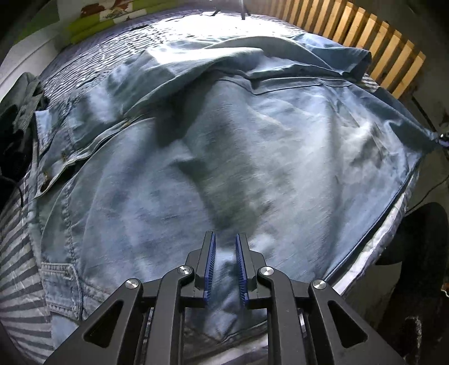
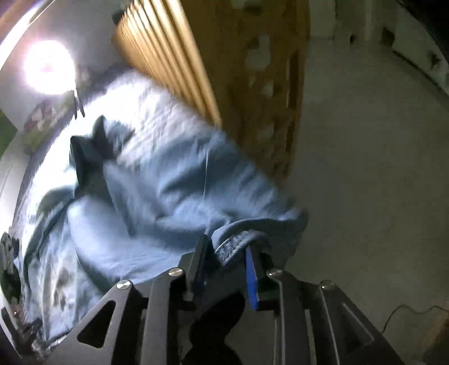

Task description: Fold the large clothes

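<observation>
Left wrist view: left gripper [image 1: 225, 238] slightly apart over denim shirt [image 1: 224, 146], gripping nothing; shirt spread across striped bedcover [image 1: 16, 252], slatted headboard [image 1: 378, 47] far right.

Right wrist view: right gripper [image 2: 224, 247] clamped on bunched shirt edge, blurred; floor [image 2: 364, 168] right.

Bedroom surroundings: bedding, slats, lamp, floor

A blue-and-white striped bed cover [image 1: 19, 252] lies over the bed, with a green patterned pillow [image 1: 92, 19] at its far end. A wooden slatted panel [image 1: 373, 36] stands just beside the bed. A dark crumpled garment [image 1: 25, 92] sits at the left edge. A bright round lamp [image 2: 49, 66] glares above. A thin cable [image 2: 407, 311] trails across the pale floor [image 2: 364, 168].
</observation>
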### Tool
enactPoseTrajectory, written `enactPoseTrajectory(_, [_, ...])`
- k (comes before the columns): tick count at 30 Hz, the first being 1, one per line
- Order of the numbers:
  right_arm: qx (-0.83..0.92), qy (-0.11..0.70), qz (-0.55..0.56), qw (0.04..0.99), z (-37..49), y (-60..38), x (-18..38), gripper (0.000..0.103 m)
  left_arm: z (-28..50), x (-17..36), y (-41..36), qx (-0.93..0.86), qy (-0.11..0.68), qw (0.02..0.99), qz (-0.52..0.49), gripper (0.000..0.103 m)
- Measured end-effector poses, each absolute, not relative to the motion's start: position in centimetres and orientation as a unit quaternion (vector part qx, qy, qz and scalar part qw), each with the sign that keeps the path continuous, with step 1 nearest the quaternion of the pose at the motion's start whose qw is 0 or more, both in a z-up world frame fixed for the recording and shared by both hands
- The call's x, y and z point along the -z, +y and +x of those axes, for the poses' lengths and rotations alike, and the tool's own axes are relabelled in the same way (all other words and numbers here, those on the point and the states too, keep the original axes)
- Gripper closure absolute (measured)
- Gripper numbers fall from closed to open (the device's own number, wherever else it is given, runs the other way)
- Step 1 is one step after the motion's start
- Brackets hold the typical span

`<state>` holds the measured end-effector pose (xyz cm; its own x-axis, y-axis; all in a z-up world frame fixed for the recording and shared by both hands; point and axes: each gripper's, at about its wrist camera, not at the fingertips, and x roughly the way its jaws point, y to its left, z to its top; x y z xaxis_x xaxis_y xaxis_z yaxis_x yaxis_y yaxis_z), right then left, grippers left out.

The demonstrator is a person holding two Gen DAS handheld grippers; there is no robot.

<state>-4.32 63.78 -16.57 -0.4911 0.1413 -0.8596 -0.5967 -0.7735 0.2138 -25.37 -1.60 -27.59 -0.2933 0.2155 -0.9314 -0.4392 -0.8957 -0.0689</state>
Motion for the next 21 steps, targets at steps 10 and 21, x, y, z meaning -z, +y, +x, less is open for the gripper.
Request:
enactPoseTrajectory(10, [-0.849,0.124,-0.479,0.186,-3.9,64.7,13.4,0.065,-25.3,27.5,-3.3,-0.796,0.095,0.171,-0.573,0.087])
enactPoseTrajectory(21, [-0.851,0.176,-0.462,0.177,-16.2,68.9,22.2,0.047,-27.1,28.1,-2.9,-0.793,0.076,0.155,-0.584,0.087])
